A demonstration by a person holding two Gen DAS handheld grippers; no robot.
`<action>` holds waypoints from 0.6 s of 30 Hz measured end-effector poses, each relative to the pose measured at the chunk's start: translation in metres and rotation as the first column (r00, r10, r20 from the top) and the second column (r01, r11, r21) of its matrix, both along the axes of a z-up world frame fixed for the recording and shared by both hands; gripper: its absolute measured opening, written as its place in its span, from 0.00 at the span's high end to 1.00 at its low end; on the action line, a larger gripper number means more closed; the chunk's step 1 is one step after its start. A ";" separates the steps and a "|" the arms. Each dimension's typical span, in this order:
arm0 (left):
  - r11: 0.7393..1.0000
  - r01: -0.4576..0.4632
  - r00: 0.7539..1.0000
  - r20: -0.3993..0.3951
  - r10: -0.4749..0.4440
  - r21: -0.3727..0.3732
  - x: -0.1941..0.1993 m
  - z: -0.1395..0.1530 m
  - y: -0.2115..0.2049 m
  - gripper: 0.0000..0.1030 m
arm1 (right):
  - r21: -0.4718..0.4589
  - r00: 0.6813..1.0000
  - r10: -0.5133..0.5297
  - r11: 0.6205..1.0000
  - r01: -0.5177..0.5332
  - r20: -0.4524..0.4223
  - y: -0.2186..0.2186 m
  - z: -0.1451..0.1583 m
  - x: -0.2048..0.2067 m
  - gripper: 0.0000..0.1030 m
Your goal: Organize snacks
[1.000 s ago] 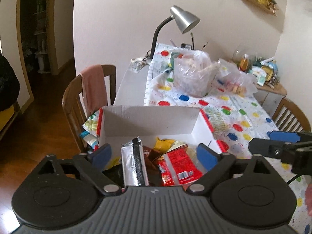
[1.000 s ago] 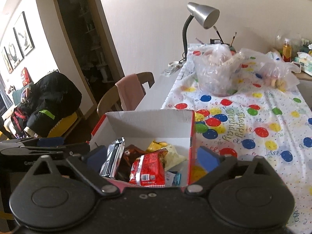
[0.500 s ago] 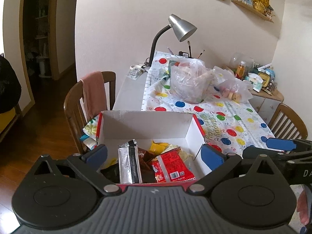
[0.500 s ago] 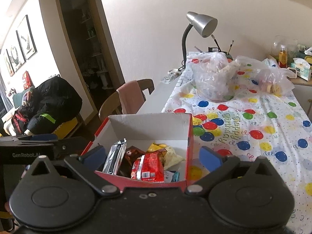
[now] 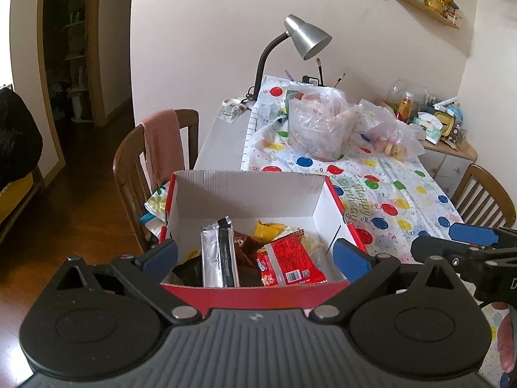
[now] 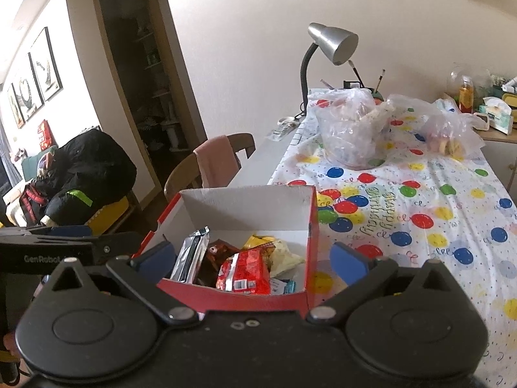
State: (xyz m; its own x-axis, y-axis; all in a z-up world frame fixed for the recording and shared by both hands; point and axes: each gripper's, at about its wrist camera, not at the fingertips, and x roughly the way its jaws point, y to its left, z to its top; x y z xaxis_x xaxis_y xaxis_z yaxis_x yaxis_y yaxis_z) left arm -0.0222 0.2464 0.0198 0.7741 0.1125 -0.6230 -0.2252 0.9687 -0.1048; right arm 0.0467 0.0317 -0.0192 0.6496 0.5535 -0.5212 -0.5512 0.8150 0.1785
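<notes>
Left tongs (image 5: 255, 253), right tongs (image 6: 252, 257): both released, empty, hovering at near rim of red-and-white cardboard box (image 5: 245, 194) on surface edge. Contents: silver foil packet (image 5: 217, 253), propped upright, long axis near-to-far; light, crinkly, slippery, likely best pinched at top seam. Red plastic snack pouch (image 5: 290, 260): soft, flat.

Open red box (image 5: 258, 294) on table edge w/ snack packets (image 5: 290, 260) inside.
</notes>
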 end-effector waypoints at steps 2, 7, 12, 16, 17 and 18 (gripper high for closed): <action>1.000 -0.003 1.000 -0.003 0.003 0.002 -0.001 0.000 -0.001 0.00 | 0.007 1.000 -0.003 1.000 0.003 -0.004 -0.002 0.000 -0.001 0.00; 1.000 -0.004 1.000 -0.002 0.004 0.002 -0.002 0.000 -0.003 0.00 | 0.008 1.000 -0.004 1.000 0.004 -0.003 -0.005 -0.001 -0.002 0.00; 1.000 -0.001 1.000 -0.004 0.001 0.000 -0.003 0.001 -0.005 0.00 | 0.008 1.000 -0.002 1.000 0.002 0.000 -0.005 0.000 -0.004 0.00; 1.000 0.000 1.000 -0.005 0.000 -0.001 -0.006 0.003 -0.008 0.00 | 0.011 1.000 -0.004 1.000 0.004 -0.003 -0.006 0.001 -0.005 0.00; 1.000 0.001 1.000 -0.005 -0.001 -0.003 -0.007 0.004 -0.008 0.00 | 0.009 1.000 -0.002 1.000 0.002 -0.001 -0.006 0.001 -0.005 0.00; 1.000 0.001 1.000 -0.004 -0.001 -0.002 -0.008 0.004 -0.009 0.00 | 0.003 1.000 -0.004 1.000 0.004 0.001 -0.005 0.001 -0.006 0.00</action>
